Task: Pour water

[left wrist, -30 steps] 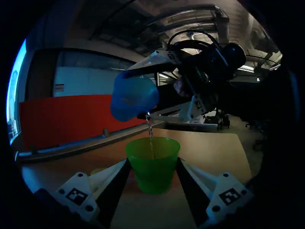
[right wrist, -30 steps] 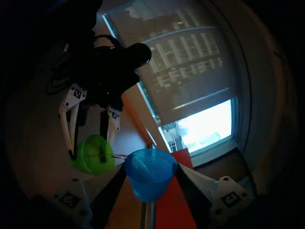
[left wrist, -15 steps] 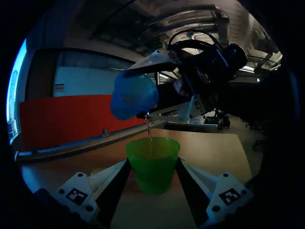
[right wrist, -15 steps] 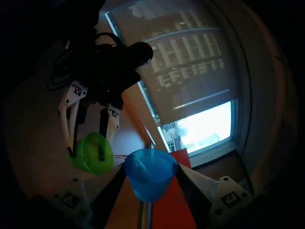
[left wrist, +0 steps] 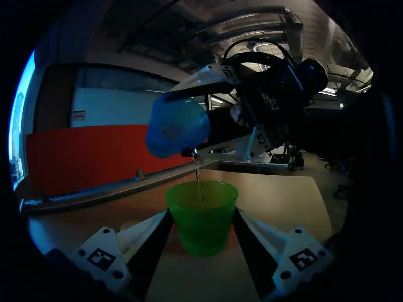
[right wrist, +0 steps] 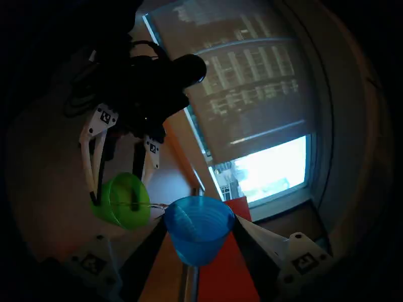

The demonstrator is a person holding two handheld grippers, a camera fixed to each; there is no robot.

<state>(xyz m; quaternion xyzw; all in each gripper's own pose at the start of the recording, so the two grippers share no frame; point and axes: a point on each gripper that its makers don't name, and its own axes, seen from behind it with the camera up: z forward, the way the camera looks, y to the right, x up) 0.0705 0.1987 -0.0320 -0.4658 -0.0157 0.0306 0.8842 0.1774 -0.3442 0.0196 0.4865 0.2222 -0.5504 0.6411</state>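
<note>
Opposed close views (green cup (left wrist: 201, 226) shared)

Honestly, the blue cup (left wrist: 176, 128) hung tilted right over the mouth of my green cup (left wrist: 202, 224), so no way in from above. Bare table (left wrist: 287, 196) to the right and far side left room to pass.

The left hand-held gripper (left wrist: 202, 215) has white fingers (left wrist: 143, 234) with black inner faces and black-and-white square markers (left wrist: 102, 258). Between them is a translucent green cup (left wrist: 202, 231), above it a translucent blue cup (left wrist: 176, 128). The table (left wrist: 282, 196) is pale tan, and the wall panel (left wrist: 85, 156) ahead is red.
</note>
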